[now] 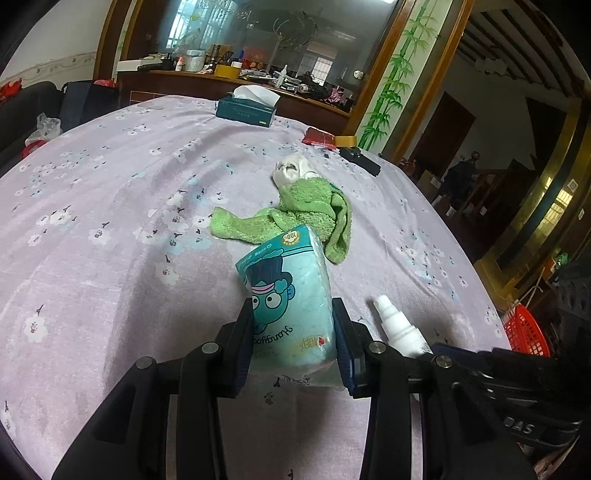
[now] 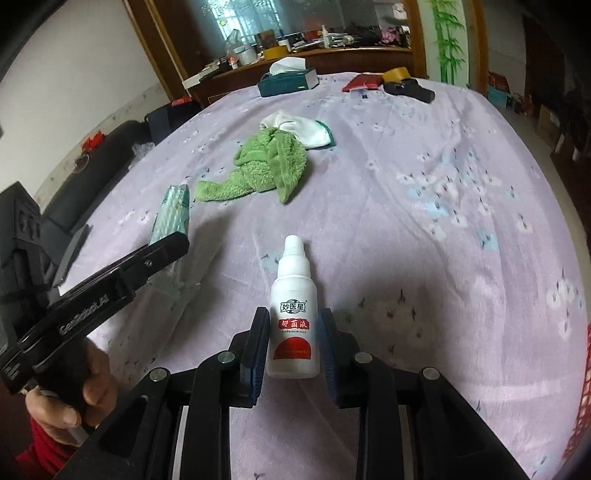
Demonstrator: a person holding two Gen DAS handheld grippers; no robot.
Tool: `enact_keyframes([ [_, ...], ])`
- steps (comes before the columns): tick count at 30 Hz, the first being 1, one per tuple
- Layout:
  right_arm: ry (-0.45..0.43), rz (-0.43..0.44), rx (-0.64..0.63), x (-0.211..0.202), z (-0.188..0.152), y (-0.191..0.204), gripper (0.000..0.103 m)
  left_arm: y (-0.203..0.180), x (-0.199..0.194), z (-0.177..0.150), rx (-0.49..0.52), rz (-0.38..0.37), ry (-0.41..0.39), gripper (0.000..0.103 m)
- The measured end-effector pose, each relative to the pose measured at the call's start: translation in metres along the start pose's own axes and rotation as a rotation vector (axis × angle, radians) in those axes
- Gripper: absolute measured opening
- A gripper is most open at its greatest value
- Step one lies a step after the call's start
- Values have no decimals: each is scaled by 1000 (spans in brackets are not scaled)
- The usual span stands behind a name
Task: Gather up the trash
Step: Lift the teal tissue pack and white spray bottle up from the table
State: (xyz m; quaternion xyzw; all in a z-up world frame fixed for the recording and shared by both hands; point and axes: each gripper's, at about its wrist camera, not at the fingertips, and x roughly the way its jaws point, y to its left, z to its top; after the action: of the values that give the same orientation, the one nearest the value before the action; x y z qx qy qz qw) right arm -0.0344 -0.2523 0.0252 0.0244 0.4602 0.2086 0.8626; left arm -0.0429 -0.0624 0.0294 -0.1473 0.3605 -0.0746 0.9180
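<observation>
Lilac flowered cloth (image 1: 110, 184) covers the table; a green towel (image 1: 306, 210) lies mid-table. Left gripper (image 1: 293, 325) pinches the tissue pack (image 1: 291, 295). Right gripper (image 2: 293, 328) brackets the white bottle (image 2: 293, 321), seemingly gripping it.

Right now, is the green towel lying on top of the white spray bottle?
No. The green towel lies crumpled farther up the table, apart from the white spray bottle, which sits between the right gripper's fingers.

Domestic interior, a living or dining room. Indicators: round table (image 1: 110, 229) under a floral cloth; tissue box (image 1: 246, 108) at 12 o'clock; cluttered wooden sideboard (image 1: 207, 79) with mirror (image 1: 258, 33) behind; dark sofa (image 2: 92, 173) at 9 o'clock.
</observation>
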Motion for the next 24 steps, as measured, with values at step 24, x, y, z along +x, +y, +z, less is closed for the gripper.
enact_keyframes([
  [24, -55, -66, -39, 14, 7, 11, 32, -4, -2, -2, 33, 0, -16, 37],
])
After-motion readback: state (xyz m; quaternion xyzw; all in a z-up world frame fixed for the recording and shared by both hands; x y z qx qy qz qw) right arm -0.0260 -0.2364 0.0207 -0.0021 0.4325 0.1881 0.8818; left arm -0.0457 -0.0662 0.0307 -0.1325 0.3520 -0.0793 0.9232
